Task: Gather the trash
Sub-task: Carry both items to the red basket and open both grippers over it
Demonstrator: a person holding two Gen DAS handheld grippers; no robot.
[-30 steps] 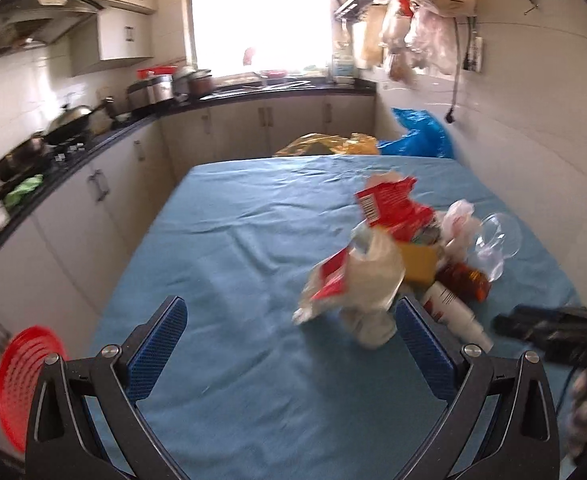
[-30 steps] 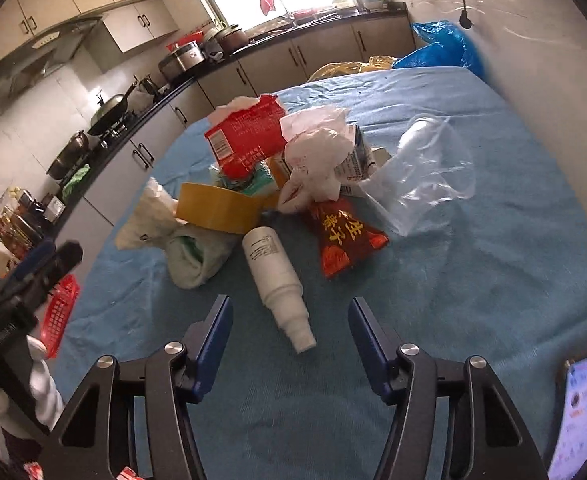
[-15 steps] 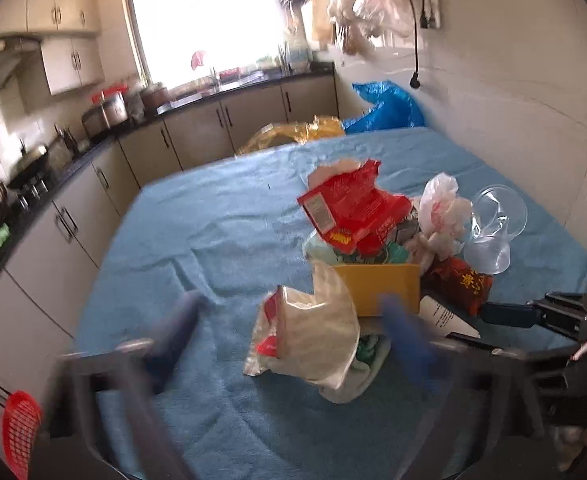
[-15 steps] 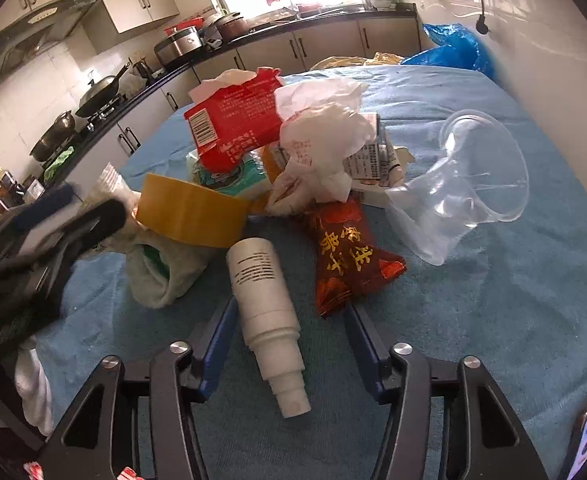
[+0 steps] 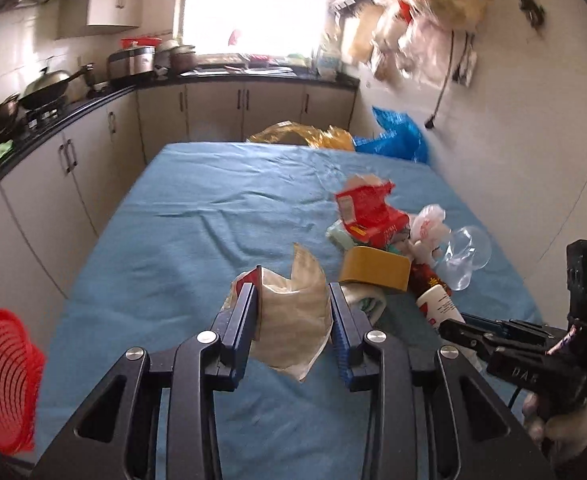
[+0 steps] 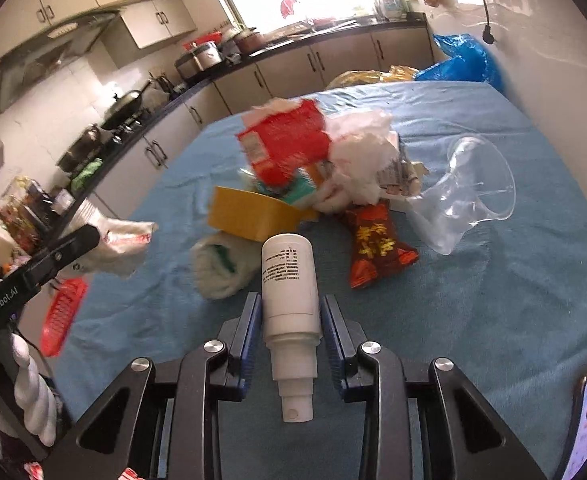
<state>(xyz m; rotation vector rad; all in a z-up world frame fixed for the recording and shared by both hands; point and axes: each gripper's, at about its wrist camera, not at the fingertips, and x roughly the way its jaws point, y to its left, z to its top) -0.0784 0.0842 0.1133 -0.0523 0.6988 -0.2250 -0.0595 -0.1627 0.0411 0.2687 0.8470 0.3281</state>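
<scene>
With both sets of jaws closing, the left gripper (image 5: 293,316) pinches a crumpled wrapper (image 5: 293,312) lifted off the blue table (image 5: 173,240) while the right gripper (image 6: 291,324) clamps the white spray bottle (image 6: 289,280) beside the trash pile (image 6: 325,168), so carrying both to a bin likely comes next.
</scene>
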